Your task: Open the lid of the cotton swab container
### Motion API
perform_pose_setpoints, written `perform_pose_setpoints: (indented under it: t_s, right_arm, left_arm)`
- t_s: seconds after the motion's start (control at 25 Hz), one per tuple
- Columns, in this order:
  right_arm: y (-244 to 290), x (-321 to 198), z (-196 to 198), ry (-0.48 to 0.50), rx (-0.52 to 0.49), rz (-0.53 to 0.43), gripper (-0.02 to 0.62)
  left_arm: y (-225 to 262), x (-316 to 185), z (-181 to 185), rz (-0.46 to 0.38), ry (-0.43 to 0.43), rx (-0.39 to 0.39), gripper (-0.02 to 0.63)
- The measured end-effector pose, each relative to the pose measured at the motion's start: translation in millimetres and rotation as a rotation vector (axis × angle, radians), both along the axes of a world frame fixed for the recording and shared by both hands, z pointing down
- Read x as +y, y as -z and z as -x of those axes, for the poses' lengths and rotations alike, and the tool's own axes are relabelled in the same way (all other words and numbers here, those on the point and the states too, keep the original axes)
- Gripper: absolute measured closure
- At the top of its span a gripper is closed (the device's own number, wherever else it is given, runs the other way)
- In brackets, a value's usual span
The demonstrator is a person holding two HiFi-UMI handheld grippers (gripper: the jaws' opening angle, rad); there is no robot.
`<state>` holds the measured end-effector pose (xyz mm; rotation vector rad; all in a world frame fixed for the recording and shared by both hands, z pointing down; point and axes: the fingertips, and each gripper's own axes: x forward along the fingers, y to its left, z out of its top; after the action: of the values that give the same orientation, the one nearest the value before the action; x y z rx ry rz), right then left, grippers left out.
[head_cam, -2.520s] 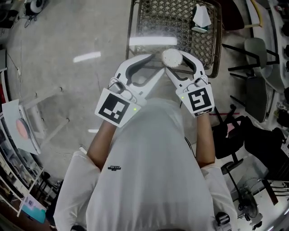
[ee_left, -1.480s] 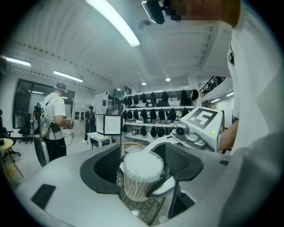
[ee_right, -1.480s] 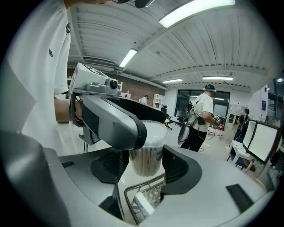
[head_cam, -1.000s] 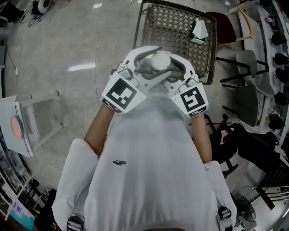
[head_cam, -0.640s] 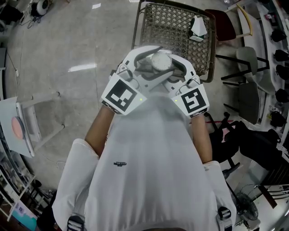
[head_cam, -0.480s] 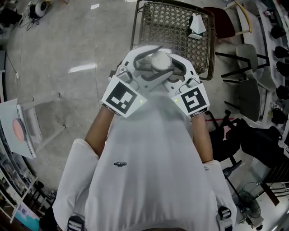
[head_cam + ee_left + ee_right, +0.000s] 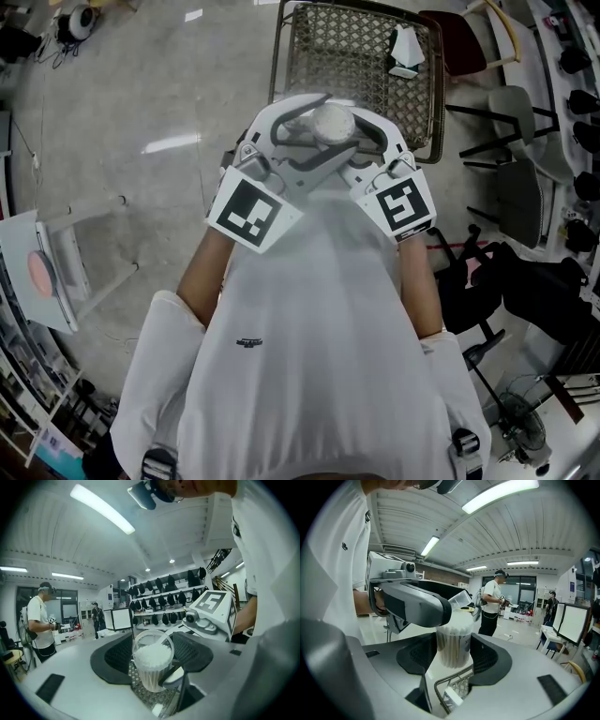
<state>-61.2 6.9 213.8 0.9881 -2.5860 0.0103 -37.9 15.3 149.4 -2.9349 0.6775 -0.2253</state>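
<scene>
Both tongs have drawn together: right tongs [image 7: 452, 657] grip the swab container [image 7: 453, 644] above the basket [image 7: 277, 56], jaws just eased wider; left tongs [image 7: 153, 640] gape around its top; lid [image 7: 461, 599] tipped up, so opening looks nearly done.

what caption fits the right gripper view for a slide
Right tongs grip the cotton swab container while the left tongs reach across its top, clear lid tilted up.

Bright, even light falls from long ceiling tubes [image 7: 102, 509], seen in both gripper views, whose round edges bend strongly and fade to black. The cotton swab container [image 7: 151, 660] is fairly sharp. In the head view, glare streaks the floor [image 7: 141, 103]; shadows are faint.
</scene>
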Motion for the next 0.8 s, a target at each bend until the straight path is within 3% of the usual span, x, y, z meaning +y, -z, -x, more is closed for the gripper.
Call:
perform_pose_setpoints:
  t_s: [0.36, 0.8]
  right_arm:
    - [-6, -9, 0, -0.033, 0.045, 0.004, 0.377]
    - [1, -27, -17, -0.111, 0.042, -0.053, 0.374]
  left_arm:
    - [-2, -4, 23, 0.024, 0.086, 0.033, 0.342]
    - [-13, -6, 36, 0.125, 0.147, 0.069, 0.367]
